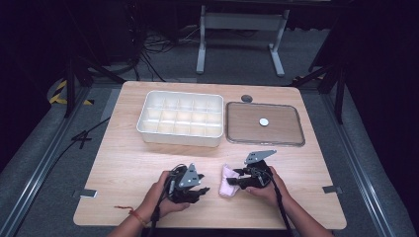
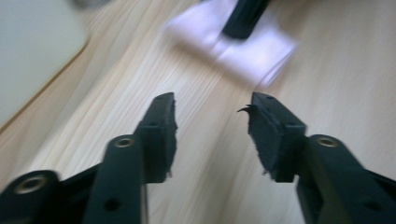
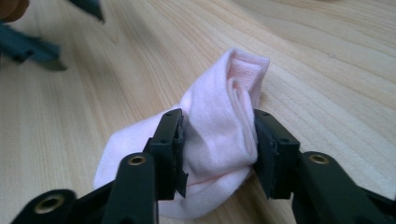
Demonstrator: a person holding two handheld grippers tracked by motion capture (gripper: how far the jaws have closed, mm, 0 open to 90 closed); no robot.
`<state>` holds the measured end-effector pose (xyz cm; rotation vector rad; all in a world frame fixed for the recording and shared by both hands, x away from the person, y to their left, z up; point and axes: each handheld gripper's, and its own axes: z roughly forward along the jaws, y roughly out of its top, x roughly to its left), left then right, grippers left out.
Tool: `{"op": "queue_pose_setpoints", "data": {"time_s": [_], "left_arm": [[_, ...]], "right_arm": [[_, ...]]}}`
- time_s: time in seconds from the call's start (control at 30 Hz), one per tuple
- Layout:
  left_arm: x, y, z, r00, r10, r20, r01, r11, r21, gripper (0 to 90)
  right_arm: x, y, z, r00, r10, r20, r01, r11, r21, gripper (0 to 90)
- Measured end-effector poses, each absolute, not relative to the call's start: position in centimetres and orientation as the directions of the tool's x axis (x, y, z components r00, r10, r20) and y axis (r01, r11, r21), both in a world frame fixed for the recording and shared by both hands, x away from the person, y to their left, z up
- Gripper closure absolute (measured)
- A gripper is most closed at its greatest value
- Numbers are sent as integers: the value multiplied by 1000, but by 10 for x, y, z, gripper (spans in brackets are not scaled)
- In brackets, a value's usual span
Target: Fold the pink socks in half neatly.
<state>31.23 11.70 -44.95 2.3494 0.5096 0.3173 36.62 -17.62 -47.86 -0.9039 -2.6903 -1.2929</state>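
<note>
A rolled pale pink cloth lies on the wooden table near its front edge. My right gripper comes at it from the right. In the right gripper view the cloth sits between the two black jaws, and both pads press its sides, so my right gripper is shut on it. My left gripper rests just left of the cloth, a small gap away. In the left gripper view my left gripper is open over bare wood, with the blurred cloth ahead of it.
A white box divided into several compartments stands at the back middle of the table. To its right lies a flat see-through lid with a white round knob. A small grey disc lies behind the lid.
</note>
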Motion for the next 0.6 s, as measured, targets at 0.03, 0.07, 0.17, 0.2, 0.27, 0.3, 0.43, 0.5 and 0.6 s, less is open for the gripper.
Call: {"op": "queue_pose_setpoints", "data": {"time_s": [0.03,0.07,0.17,0.2,0.27,0.3,0.43,0.5,0.6], "left_arm": [[314,126,-452,886,458,76,295,-680,671,449],[314,126,-452,886,458,76,295,-680,671,416],[317,146,-461,858,509,66,350,-674,650,346],[318,151,-463,850,524,59,365,-665,651,337],[320,160,-467,836,546,54,384,-652,653,303],[321,164,-469,828,559,49,396,-643,655,292],[324,167,-474,817,575,39,418,-638,646,259],[324,167,-475,810,587,17,438,-624,647,238],[325,168,-477,813,582,-6,442,-610,658,220]], "right_arm": [[367,-176,-478,-833,486,263,509,489,708,609],[367,-176,-478,-833,486,263,509,489,708,609],[367,-176,-479,-832,478,281,517,485,706,647],[366,-176,-478,-835,477,276,512,489,706,656],[364,-174,-476,-843,479,245,493,504,709,675],[362,-173,-475,-849,479,224,478,515,712,683],[358,-171,-473,-861,478,175,442,533,722,698],[356,-170,-472,-867,474,154,424,540,727,704],[354,-169,-470,-875,468,126,401,553,730,707]]}}
